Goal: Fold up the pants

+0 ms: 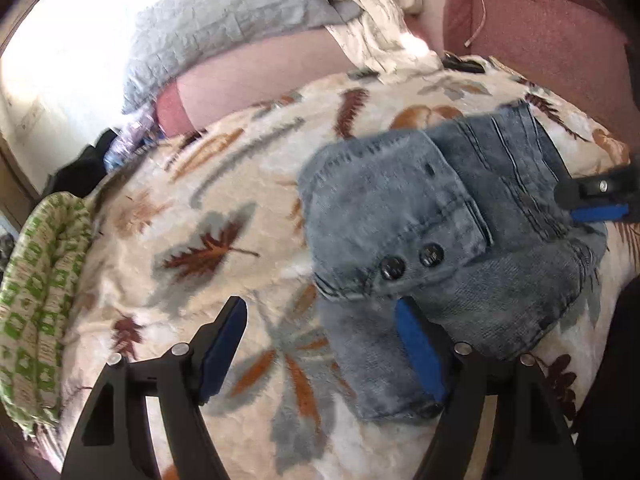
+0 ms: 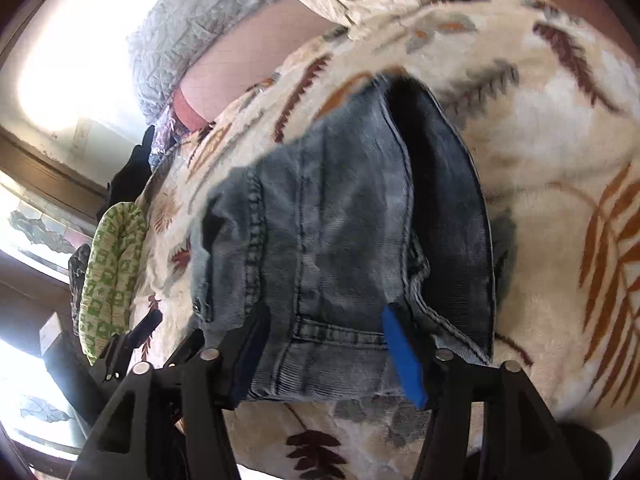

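Note:
The faded blue jeans (image 1: 452, 240) lie folded into a thick bundle on the leaf-patterned blanket (image 1: 224, 208), two dark buttons facing up. My left gripper (image 1: 320, 344) is open, its right finger resting against the bundle's near edge and its left finger over bare blanket. My right gripper (image 2: 324, 344) is open, its fingers spread either side of the near edge of the jeans (image 2: 340, 240), where the top layer is lifted and shows dark inner denim. The right gripper's tip also shows at the right edge of the left wrist view (image 1: 596, 204).
A green-and-white patterned cloth (image 1: 36, 296) lies at the blanket's left edge. A grey quilted pillow (image 1: 224, 28) and a crumpled cream cloth (image 1: 380, 28) lie at the back. A reddish upholstered headboard (image 1: 540, 36) stands at the back right.

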A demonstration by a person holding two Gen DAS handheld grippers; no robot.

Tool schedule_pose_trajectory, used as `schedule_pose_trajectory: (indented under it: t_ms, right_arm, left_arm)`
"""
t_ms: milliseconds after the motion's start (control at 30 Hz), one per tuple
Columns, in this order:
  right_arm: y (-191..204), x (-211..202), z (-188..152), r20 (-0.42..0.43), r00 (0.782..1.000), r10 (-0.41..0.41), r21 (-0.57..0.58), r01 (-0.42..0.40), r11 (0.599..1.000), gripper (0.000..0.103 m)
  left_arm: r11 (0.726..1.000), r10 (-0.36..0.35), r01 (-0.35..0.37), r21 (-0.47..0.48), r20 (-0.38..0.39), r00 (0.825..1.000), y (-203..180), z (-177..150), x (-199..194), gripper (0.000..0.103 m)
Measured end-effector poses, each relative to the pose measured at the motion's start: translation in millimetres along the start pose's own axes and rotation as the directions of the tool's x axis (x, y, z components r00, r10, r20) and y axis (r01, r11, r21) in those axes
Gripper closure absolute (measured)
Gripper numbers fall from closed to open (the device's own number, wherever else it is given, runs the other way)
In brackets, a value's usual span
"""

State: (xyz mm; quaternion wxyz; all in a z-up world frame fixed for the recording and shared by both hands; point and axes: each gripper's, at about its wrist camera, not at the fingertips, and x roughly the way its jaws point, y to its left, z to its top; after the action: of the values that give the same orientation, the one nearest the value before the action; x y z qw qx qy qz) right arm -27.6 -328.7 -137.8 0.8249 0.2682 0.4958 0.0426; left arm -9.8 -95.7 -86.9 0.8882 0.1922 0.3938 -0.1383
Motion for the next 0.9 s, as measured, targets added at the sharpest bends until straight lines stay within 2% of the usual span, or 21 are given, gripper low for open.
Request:
schedule_pose_trajectory:
  t_ms: [133, 367, 600, 767, 900]
  right_arm:
    - [20, -8, 13, 0.078, 0.997, -0.001, -0.068, 0.006, 0.998, 0.039]
    - [39, 3, 43, 0.156, 0.987, -0.028, -0.082, 0.041, 0.996, 0.039]
    - [38, 25, 64, 0.174, 0.985, -0.017, -0.068, 0.029, 0.997, 0.039]
    - [20, 40, 74, 0.174, 0.984, -0.036, -0.021, 0.04, 0.999, 0.038]
    - [-3, 52, 82, 0.142, 0.99, -0.015, 0.052, 0.008, 0.999, 0.038]
  left_arm:
    - [1.0, 0.015, -0.014, -0.013, 0.035, 0.999, 8, 15, -6, 0.026]
    - [0.999, 0.052, -0.052, -0.004, 0.071, 0.996, 14, 48, 3, 0.026]
    - [0.998, 0.059, -0.06, 0.013, 0.039, 0.998, 10, 69, 38, 0.026]
    - [0.997, 0.064, -0.064, 0.038, -0.005, 0.998, 3, 79, 68, 0.026]
    - [0.995, 0.071, -0.069, 0.072, -0.029, 0.997, -4, 83, 87, 0.025]
